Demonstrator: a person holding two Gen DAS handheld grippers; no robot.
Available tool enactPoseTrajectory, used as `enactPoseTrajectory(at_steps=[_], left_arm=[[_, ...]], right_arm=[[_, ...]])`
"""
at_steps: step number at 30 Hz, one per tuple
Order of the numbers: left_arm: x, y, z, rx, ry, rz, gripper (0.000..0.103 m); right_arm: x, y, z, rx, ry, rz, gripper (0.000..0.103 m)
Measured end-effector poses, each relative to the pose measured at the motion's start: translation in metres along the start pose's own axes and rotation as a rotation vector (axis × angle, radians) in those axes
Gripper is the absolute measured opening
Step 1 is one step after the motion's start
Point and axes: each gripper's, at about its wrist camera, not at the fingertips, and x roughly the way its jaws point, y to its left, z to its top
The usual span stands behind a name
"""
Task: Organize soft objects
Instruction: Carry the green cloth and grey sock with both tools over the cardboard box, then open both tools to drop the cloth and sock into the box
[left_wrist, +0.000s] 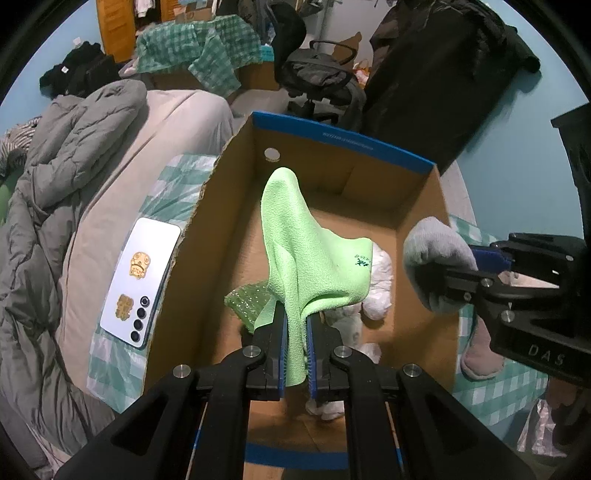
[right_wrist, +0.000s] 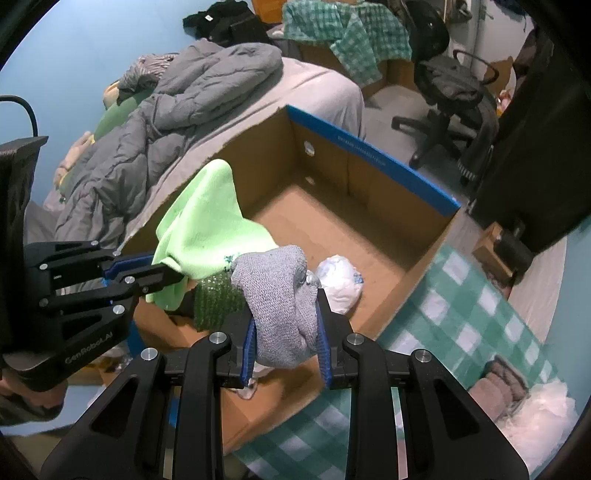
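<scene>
My left gripper (left_wrist: 295, 321) is shut on a light green fleece cloth (left_wrist: 306, 251) and holds it over the open cardboard box (left_wrist: 343, 142). My right gripper (right_wrist: 284, 314) is shut on a rolled grey sock (right_wrist: 277, 306), also above the box. From the left wrist view the grey sock (left_wrist: 436, 254) sits at the right, over the box's right wall, pinched by the right gripper (left_wrist: 461, 273). The right wrist view shows the green cloth (right_wrist: 207, 229) and the left gripper (right_wrist: 173, 275) at the left. Inside the box lie a white soft bundle (right_wrist: 340, 280) and a green sparkly piece (right_wrist: 218, 302).
The box stands on a bed with a green-and-white checked sheet (right_wrist: 461, 306). A white phone (left_wrist: 138, 280) lies left of the box. A grey padded jacket (left_wrist: 55, 206) is heaped on the left. A pinkish soft item (right_wrist: 498, 384) lies right of the box. An office chair (right_wrist: 454, 96) stands behind.
</scene>
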Motion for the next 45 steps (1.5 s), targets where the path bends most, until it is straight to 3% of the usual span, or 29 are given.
enactPoseTrajectory(at_steps=[10, 13, 15, 19, 21, 24, 32, 45], left_arm=[[0.018, -0.002, 0.002, 0.03, 0.047, 0.044, 0.012], [0.019, -0.002, 0.003, 0.033, 0.052, 0.054, 0.017], [0.017, -0.004, 0.004, 0.038, 0.049, 0.068, 0.028], [0.009, -0.008, 0.004, 0.05, 0.026, 0.085, 0.036], [0.005, -0.009, 0.004, 0.046, 0.026, 0.086, 0.048], [-0.001, -0.011, 0.005, 0.035, 0.014, 0.076, 0.055], [-0.014, -0.021, -0.001, 0.016, 0.012, 0.058, 0.056], [-0.031, -0.059, -0.008, 0.047, 0.0, 0.042, 0.066]], right_arm=[[0.013, -0.002, 0.002, 0.033, 0.032, -0.008, 0.031], [0.011, -0.004, 0.0, 0.038, 0.02, -0.023, 0.041], [0.008, -0.006, -0.001, 0.049, 0.012, -0.028, 0.043], [0.0, -0.009, -0.004, 0.062, -0.005, -0.033, 0.05], [-0.005, -0.011, -0.005, 0.069, -0.01, -0.036, 0.055], [-0.014, -0.014, -0.008, 0.08, -0.022, -0.049, 0.063], [-0.036, -0.02, -0.02, 0.089, -0.055, -0.095, 0.079], [-0.076, -0.05, -0.054, 0.147, -0.059, -0.165, 0.08]])
